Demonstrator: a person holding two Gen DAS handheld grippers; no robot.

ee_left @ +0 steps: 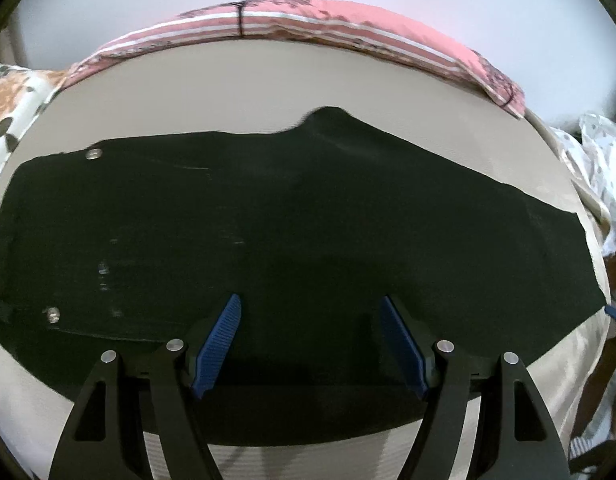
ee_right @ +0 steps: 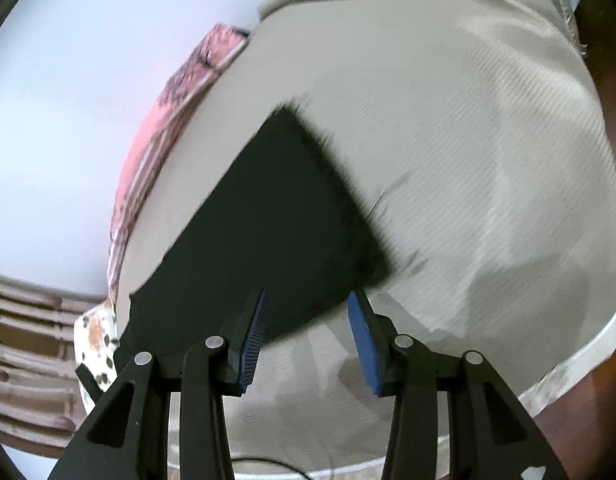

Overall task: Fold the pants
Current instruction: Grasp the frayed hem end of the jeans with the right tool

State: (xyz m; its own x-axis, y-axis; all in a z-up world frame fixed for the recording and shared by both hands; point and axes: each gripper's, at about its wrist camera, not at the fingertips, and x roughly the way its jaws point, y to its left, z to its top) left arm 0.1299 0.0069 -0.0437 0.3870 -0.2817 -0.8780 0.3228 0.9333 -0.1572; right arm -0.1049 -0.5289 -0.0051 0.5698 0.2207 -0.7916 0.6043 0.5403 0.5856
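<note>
Black pants [ee_left: 268,220] lie flat across a beige bed sheet [ee_left: 248,88], folded lengthwise. The waist, with two metal buttons [ee_left: 94,154], is at the left, and the leg ends [ee_left: 580,264] reach the right. My left gripper [ee_left: 310,302] hovers over the near edge of the pants around their middle, open, with nothing between its blue pads [ee_left: 218,344]. In the right wrist view the leg end of the pants [ee_right: 276,220] runs away from me, blurred by motion. My right gripper [ee_right: 308,296] is over its near corner, open and holding nothing.
A pink striped pillow [ee_left: 308,20] lies along the far side of the bed against a pale wall. Floral bedding [ee_left: 12,92] sits at the left and dotted white cloth [ee_left: 600,168] at the right. The brown wooden bed frame [ee_right: 612,380] borders the sheet's edge.
</note>
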